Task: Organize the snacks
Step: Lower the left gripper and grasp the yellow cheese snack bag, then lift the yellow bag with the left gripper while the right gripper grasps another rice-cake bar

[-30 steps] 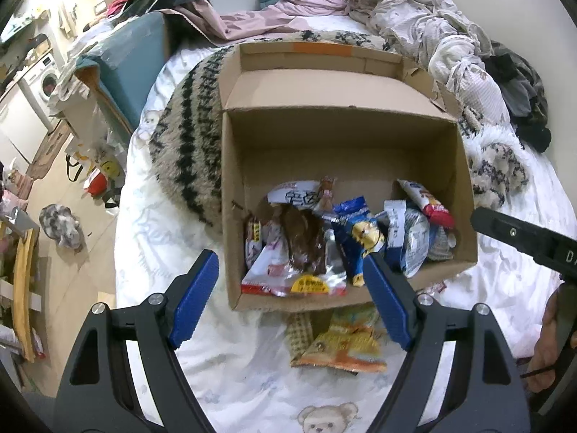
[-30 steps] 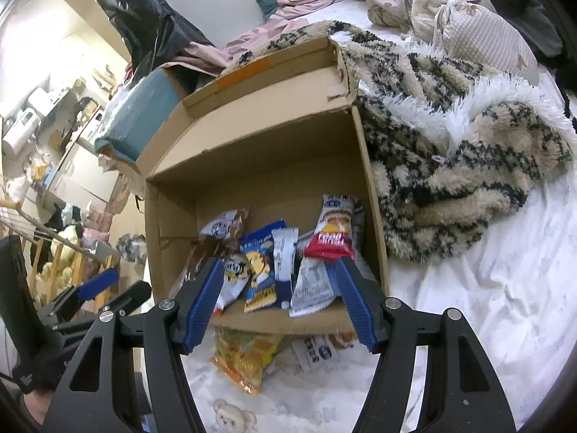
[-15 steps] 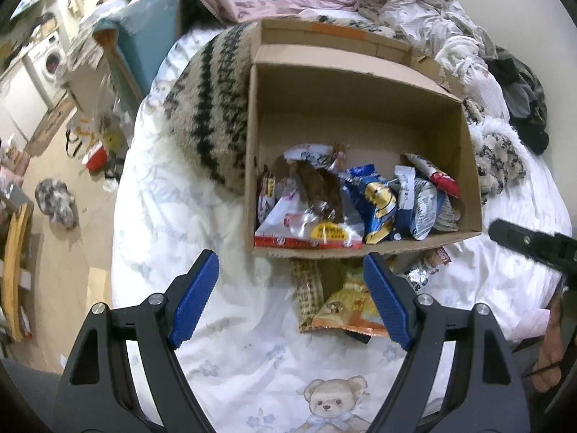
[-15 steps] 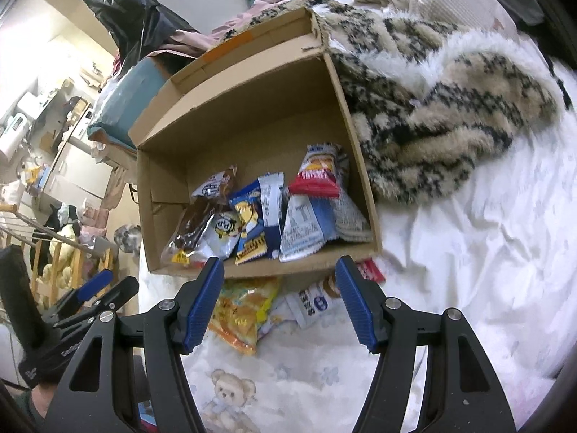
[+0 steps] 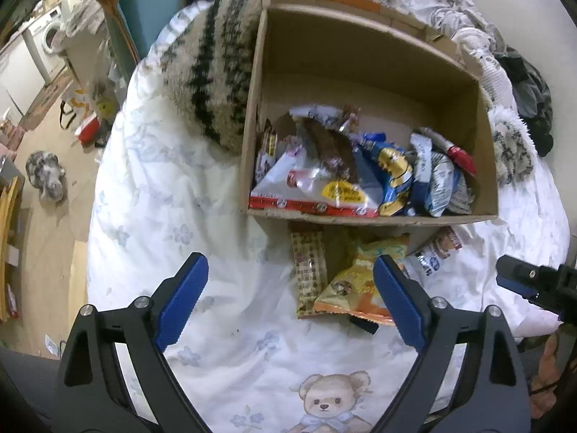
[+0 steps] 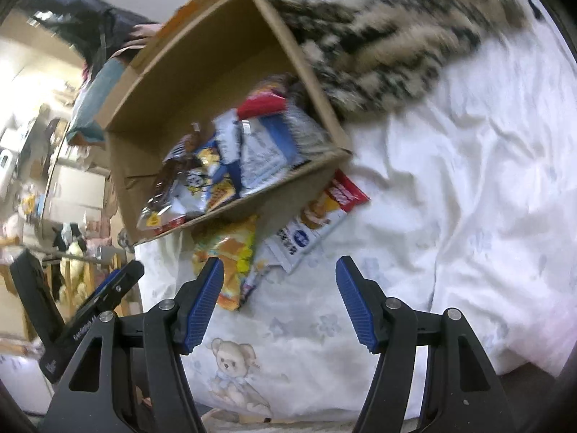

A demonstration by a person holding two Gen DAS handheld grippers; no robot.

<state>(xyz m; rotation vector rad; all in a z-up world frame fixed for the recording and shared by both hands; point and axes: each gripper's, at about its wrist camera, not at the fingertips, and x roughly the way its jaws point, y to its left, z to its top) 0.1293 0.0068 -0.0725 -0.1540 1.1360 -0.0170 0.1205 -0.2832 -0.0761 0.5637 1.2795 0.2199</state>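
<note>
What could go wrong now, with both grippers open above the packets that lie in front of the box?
1. The orange packet overlaps the brown one; the left gripper may pinch both.
2. The white packet and the orange one seem tucked under the box edge, so pulling could shift the box.
3. The soft bedsheet may get caught between the right gripper's fingers.
</note>
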